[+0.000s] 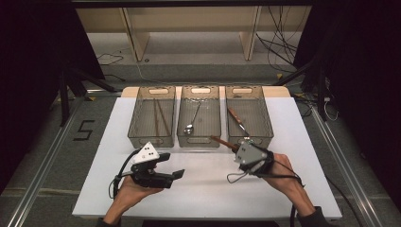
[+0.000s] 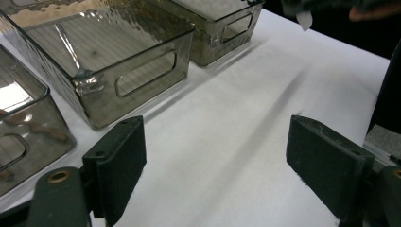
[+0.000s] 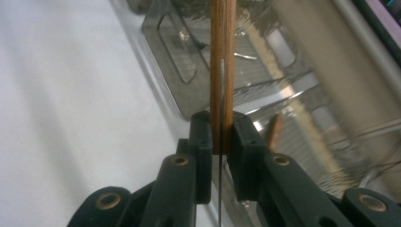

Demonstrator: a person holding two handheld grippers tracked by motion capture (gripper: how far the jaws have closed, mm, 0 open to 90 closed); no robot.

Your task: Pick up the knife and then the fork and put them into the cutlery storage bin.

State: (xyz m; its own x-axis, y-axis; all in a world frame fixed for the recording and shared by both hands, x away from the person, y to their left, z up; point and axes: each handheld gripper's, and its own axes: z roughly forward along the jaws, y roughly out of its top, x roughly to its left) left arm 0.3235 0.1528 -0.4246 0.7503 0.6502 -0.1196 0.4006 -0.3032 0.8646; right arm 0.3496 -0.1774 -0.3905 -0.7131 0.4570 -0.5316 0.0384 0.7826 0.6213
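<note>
My right gripper (image 1: 238, 150) (image 3: 221, 127) is shut on the wooden handle (image 1: 222, 142) (image 3: 222, 56) of a utensil. The handle has a thin metal strip along its edge and points up-left toward the front of the bins. The utensil's working end is hidden behind the gripper. My left gripper (image 1: 172, 165) (image 2: 215, 156) is open over the bare white table (image 1: 203, 189), with nothing between its wide-apart jaws. Three clear grey bins stand in a row: the left bin (image 1: 135, 127) holds chopsticks (image 1: 160, 116), the middle bin (image 1: 215, 127) a spoon (image 1: 191, 124), the right bin (image 1: 265, 125) a wooden-handled utensil (image 1: 238, 122).
The bins take up the far half of the table. Floor rails run along both sides, and cables lie on the floor behind. In the left gripper view the middle bin's front wall (image 2: 142, 80) is close ahead.
</note>
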